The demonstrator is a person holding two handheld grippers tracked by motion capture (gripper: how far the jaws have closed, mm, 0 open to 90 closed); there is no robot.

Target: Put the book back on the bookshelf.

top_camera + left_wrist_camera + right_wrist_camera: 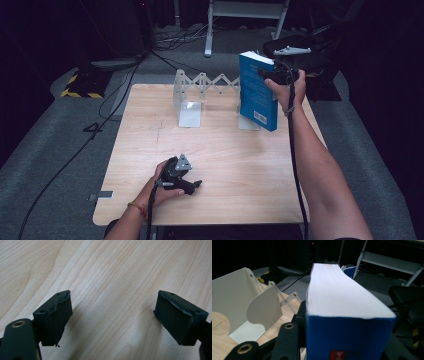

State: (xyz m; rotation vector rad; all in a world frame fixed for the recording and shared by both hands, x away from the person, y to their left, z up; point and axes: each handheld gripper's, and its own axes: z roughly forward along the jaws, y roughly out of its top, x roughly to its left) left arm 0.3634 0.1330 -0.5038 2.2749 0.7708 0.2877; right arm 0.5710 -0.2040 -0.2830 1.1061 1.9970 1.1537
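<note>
So my right claw (278, 75) is pinching the blue book (256, 92) upright at the white bookend rack (200, 95), left claw (186, 184) spread on the tabletop (240, 165), next I'd guess lowering it in carefully.

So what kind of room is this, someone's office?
More likely a lab or recording studio than an office. A lone wooden table stands on grey carpet amid dark surroundings, cables trail across the floor, and yellow-black hazard tape marks a floor edge. A person works with handheld grippers, one holding a blue book.
</note>
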